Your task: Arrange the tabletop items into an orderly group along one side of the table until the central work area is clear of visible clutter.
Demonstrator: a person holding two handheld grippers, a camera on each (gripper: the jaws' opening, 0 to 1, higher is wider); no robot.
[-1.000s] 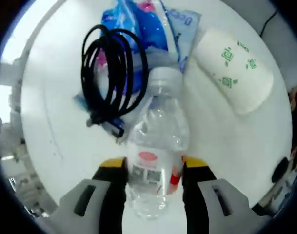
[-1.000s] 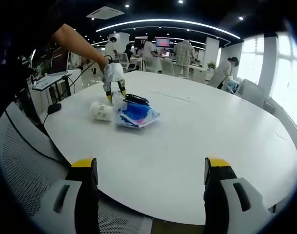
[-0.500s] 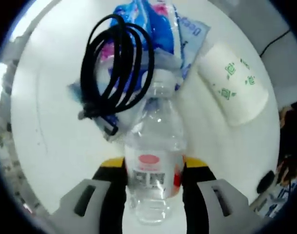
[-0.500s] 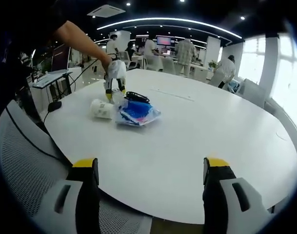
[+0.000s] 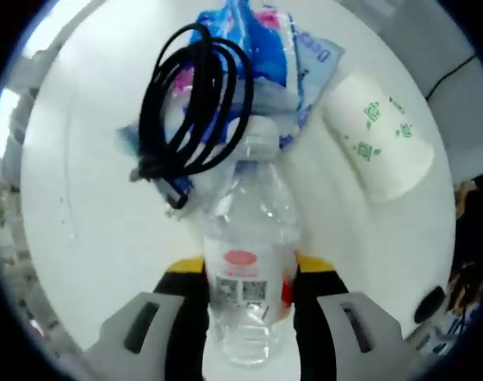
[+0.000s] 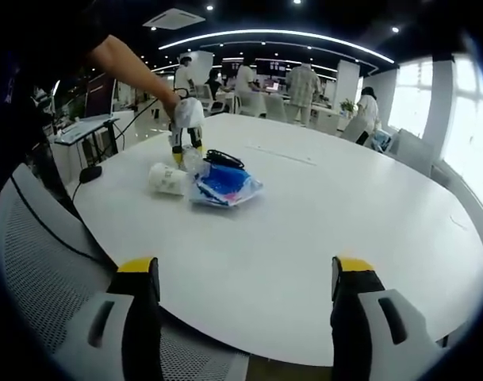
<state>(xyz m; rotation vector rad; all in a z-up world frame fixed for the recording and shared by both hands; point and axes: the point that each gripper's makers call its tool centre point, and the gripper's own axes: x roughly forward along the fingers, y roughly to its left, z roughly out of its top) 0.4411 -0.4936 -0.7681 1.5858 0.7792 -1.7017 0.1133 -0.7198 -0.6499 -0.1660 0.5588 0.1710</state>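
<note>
The left gripper (image 5: 247, 298) is clamping a clear plastic water bottle (image 5: 249, 274) between its two yellow-tipped jaws, which are pressing on the labelled lower body from both sides. The bottle is lying along the white table (image 5: 90, 238) with its cap pointing away from the camera, toward the rest of the pile. Just beyond the bottle's cap, a blue plastic package (image 5: 265, 55) is lying flat, and a coiled black cable (image 5: 195, 103) is resting on top of it, its plug end trailing down beside the bottle's shoulder. A white paper cup (image 5: 377, 139) with green marks is lying on its side just to the right of the bottle's neck, apart from the bottle.

The right gripper (image 6: 245, 305) is hanging over the near edge of the table with its jaws spread wide and nothing between them. In the right gripper view, the bottle's cluster is sitting toward the table's far left side, where the left gripper is reaching down beside the cup and the package. People (image 6: 304, 83) are standing beyond the table.
</note>
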